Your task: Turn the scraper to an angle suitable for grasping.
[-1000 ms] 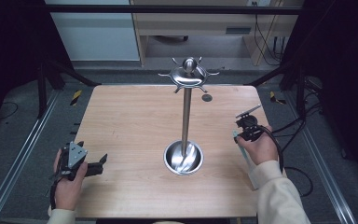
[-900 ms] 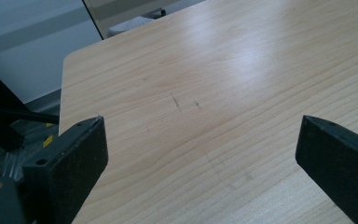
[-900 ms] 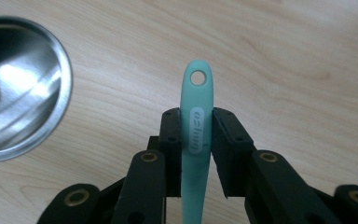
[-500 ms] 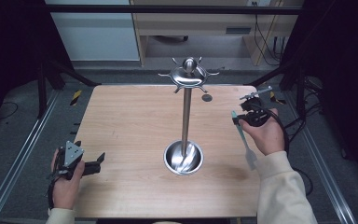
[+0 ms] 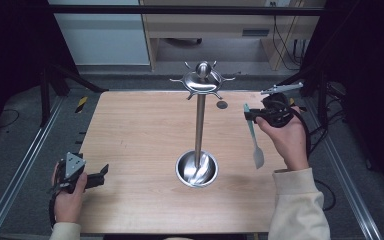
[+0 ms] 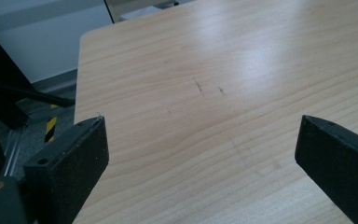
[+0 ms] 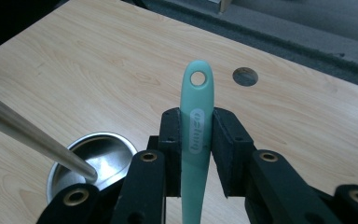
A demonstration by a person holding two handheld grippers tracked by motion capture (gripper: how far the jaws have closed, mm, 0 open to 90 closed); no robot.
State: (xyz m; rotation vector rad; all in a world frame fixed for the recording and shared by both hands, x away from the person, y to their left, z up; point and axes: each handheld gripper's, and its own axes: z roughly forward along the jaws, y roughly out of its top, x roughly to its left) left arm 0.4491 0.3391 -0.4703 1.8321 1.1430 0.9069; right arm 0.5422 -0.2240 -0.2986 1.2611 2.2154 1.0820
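With the right gripper (image 7: 196,154) clamping the teal spatula (image 7: 196,121) beside the utensil stand (image 5: 198,125), its eyelet probably suits a near hook, approached slowly.

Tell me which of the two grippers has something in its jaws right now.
The right gripper: its jaws are clamped on the handle of a mint-green spatula, blade hanging down. The left gripper is open over bare table.

The left tongs (image 6: 200,158) stand wide apart, 2 black jaws rising at the lower corners with bare light-wood surface (image 6: 223,84) between them. Past the surface's edge lies grey floor (image 6: 51,86) with a yellow-black striped marker (image 6: 51,127).
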